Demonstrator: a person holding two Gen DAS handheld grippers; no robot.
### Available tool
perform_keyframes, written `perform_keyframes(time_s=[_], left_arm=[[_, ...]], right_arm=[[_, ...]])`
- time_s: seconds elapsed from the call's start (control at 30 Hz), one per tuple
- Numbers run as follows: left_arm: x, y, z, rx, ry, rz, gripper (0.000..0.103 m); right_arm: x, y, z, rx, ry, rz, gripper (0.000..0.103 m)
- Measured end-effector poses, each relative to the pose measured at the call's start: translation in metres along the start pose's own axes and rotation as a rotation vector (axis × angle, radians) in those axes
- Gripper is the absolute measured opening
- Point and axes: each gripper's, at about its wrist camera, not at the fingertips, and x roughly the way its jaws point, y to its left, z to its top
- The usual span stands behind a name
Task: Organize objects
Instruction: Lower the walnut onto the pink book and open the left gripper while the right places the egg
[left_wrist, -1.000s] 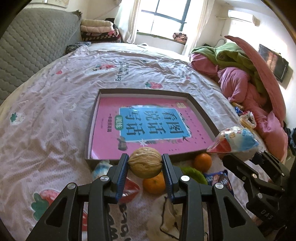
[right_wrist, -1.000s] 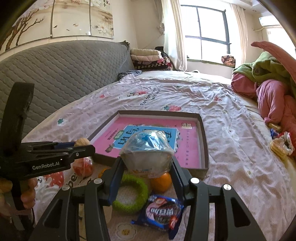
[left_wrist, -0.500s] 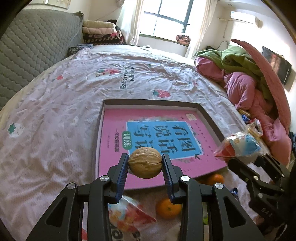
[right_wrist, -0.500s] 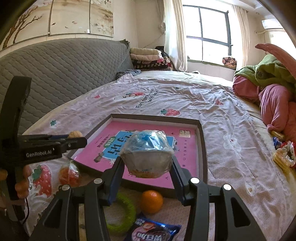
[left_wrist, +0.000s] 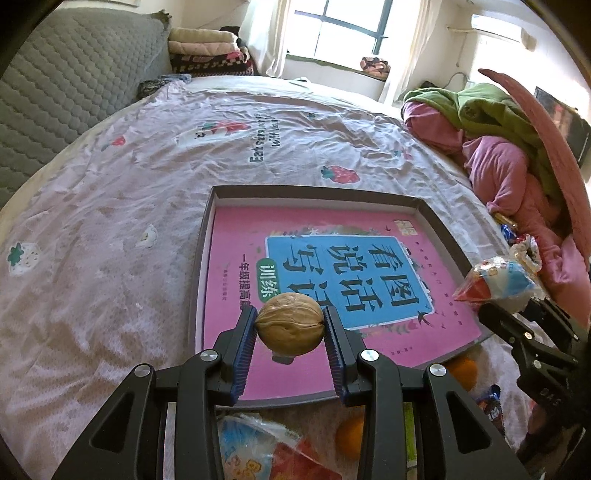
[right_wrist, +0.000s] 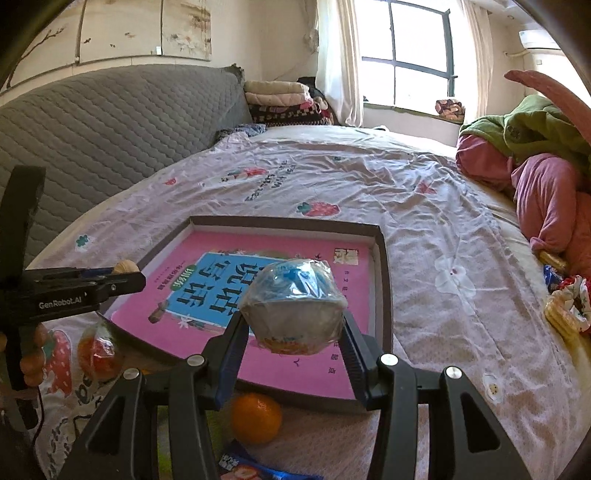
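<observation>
Two loads are in my fingers at once, which is where the trouble could start. My left gripper (left_wrist: 290, 328) is closed on a walnut (left_wrist: 289, 324), the ribbed blue pads (left_wrist: 246, 341) pressing its two ends; the shell is hard, rounded and lightly wrinkled, so I judge it could squirt out sideways if I ease the squeeze unevenly, and once dropped it would roll. My right gripper (right_wrist: 293, 332) is clamped wider around a wrapped cup snack (right_wrist: 293, 305) (clear crinkly film over a pale, rounded body). That film is slick and soft, so the pads may slide on the wrap rather than hold the thing inside.

Both loads hang above the near part of the tray (left_wrist: 258, 192), a shallow dark-rimmed rectangle with a glossy pink book (left_wrist: 236, 236) flat inside it. Smooth cover, low walls: a round nut let go from any height could bounce or run off the rim.

Just short of the tray, on the bed, lie an orange (right_wrist: 255, 417), smooth and round, and a shiny snack packet (left_wrist: 258, 448). Beyond, the sheet (left_wrist: 110, 229) is thin, rumpled cotton over a yielding mattress, so the tray may tip slightly under uneven weight.
</observation>
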Motion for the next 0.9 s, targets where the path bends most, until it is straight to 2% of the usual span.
perform_keyframes(time_s=[0.63,0.9], left_arm=[[0.033,0.004,-0.003,0.019,0.069,0.054,0.037],[0.038,0.003,-0.006,0.027,0.089,0.056,0.037]], right_arm=[[0.050,-0.016,-0.011,0.016,0.156,-0.031,0.050],[0.051,-0.016,-0.013,0.019,0.160,-0.035,0.050]])
